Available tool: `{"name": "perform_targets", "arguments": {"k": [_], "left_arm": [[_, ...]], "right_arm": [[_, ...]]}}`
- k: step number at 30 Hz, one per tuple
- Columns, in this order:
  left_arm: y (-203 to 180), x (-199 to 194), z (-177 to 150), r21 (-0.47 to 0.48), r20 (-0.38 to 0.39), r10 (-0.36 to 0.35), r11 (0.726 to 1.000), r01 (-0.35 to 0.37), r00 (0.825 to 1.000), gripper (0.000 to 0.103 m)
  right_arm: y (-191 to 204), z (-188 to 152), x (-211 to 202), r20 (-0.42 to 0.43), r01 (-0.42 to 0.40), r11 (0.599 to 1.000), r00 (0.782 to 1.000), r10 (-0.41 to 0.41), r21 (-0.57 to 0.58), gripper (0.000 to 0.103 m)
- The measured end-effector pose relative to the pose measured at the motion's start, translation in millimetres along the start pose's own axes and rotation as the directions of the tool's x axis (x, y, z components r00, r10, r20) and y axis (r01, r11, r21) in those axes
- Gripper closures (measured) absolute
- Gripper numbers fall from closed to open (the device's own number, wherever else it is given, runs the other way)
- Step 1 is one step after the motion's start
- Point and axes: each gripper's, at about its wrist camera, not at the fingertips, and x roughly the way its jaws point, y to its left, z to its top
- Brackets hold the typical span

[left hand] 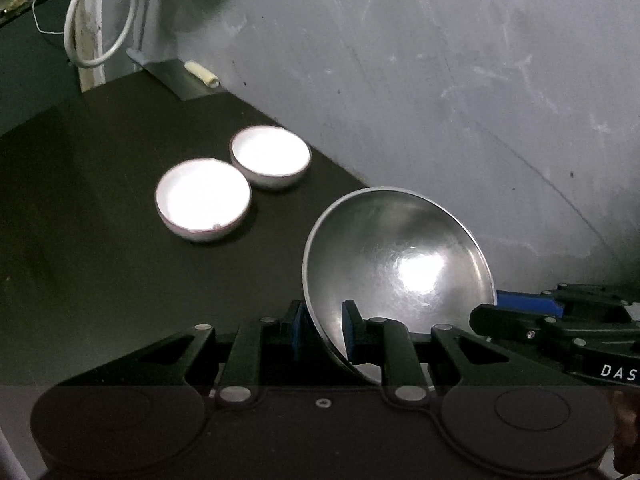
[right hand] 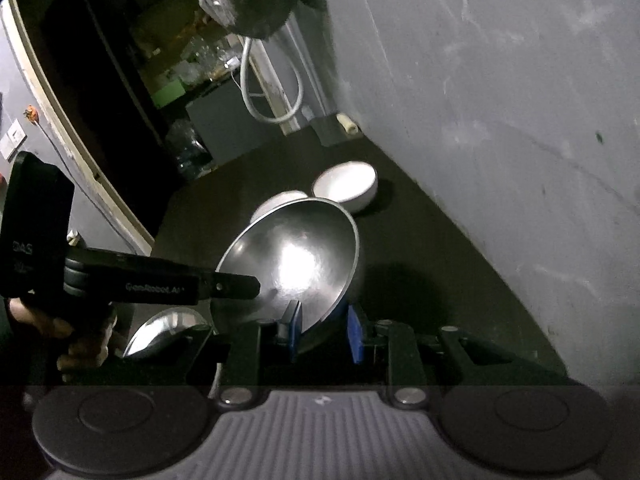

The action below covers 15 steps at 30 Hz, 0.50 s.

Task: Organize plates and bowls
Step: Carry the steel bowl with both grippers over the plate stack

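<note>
Left wrist view: the left gripper is clamped on the near rim of a steel bowl, one blue pad outside the wall and one inside; the bowl is tilted and held above the dark table. Beyond the bowl to its left stand two white bowls, upright and touching, close to the grey wall. The right gripper grips the steel bowl's right rim. A white cable hangs far behind the white bowls. Right wrist view: the right gripper is closed on the steel bowl's near rim, pads on either side of the wall. The steel bowl hides part of the nearer white bowl. Left of the steel bowl, the left gripper's arm crosses to its rim, with a hand on its handle. Below that arm lies a second steel dish, partly hidden.
</note>
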Motion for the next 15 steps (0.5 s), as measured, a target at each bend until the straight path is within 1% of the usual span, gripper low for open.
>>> {"name": "perform_targets", "arguments": {"k": [6, 15], "left_arm": [[-2, 11, -5, 0.008, -0.049, 0.018, 1.000, -0.018, 0.999, 0.081], [-2, 17, -13, 0.019, -0.094, 0.052, 0.999, -0.050, 0.994, 0.081]], "right_arm": [[-2, -11, 4, -0.042, -0.007, 1.000, 0.999, 0.008, 0.020, 0.075], [-2, -21, 11, -0.101, -0.022, 0.999, 0.995, 0.026, 0.036, 0.075]]}}
